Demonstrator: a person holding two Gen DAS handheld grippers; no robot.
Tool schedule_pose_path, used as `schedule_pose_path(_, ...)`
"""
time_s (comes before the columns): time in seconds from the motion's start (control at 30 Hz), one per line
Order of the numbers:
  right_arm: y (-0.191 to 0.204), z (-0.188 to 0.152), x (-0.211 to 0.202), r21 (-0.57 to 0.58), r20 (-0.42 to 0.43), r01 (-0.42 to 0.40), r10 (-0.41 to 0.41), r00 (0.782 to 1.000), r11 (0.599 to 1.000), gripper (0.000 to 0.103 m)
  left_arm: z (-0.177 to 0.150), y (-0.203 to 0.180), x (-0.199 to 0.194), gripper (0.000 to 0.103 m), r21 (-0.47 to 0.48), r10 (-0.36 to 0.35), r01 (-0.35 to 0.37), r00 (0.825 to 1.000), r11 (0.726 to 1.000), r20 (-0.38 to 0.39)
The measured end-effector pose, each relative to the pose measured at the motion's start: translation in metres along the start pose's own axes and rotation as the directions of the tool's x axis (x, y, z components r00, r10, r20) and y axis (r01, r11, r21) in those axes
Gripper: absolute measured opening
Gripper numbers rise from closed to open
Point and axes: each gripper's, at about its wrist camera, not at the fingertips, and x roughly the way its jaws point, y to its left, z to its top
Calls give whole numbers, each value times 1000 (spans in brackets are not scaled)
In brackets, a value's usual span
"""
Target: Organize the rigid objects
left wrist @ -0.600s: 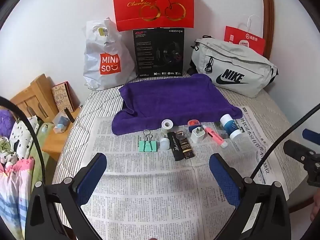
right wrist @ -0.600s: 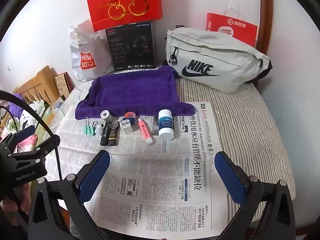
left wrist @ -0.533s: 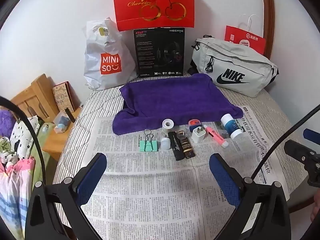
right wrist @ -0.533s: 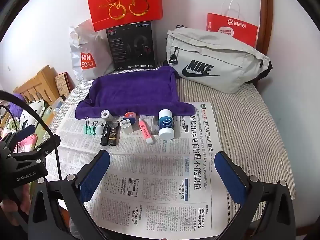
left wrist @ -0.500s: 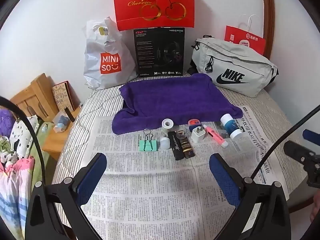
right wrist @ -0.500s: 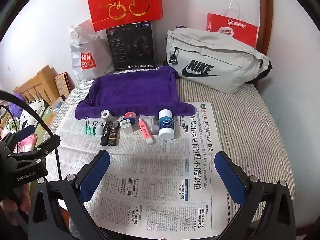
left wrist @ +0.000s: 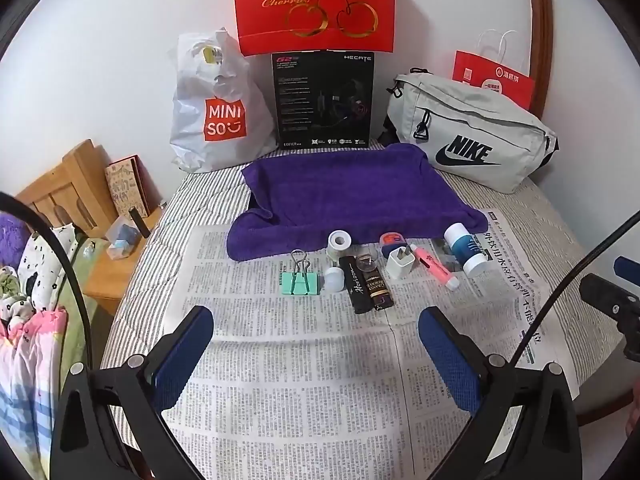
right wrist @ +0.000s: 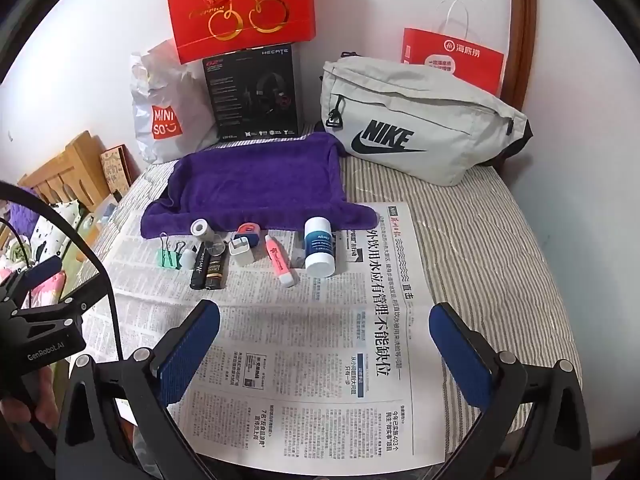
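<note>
While you hold both tongs wide and empty over the newspaper [left wrist: 304,380], the left gripper [left wrist: 316,344] and right gripper [right wrist: 324,340] point down at a row of small things just beyond their tips, probably laid out for sorting: green binder clip [left wrist: 299,282], black "Horizon" tube [left wrist: 357,285], white charger [left wrist: 401,263], pink highlighter [left wrist: 434,267], blue-and-white bottle [left wrist: 466,249]. Farther ahead lies the purple towel [left wrist: 352,192], likely their destination; behind it stand MINISO, HECATE and NIKE.
</note>
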Motion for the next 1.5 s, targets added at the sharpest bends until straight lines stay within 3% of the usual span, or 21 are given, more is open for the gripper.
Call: schedule_pose_path(1.5, -3, -3, -6, 6, 20, -2, 2, 1000, 1000, 103, 0, 0, -5, 103, 2, -2, 2, 1000, 1000, 4)
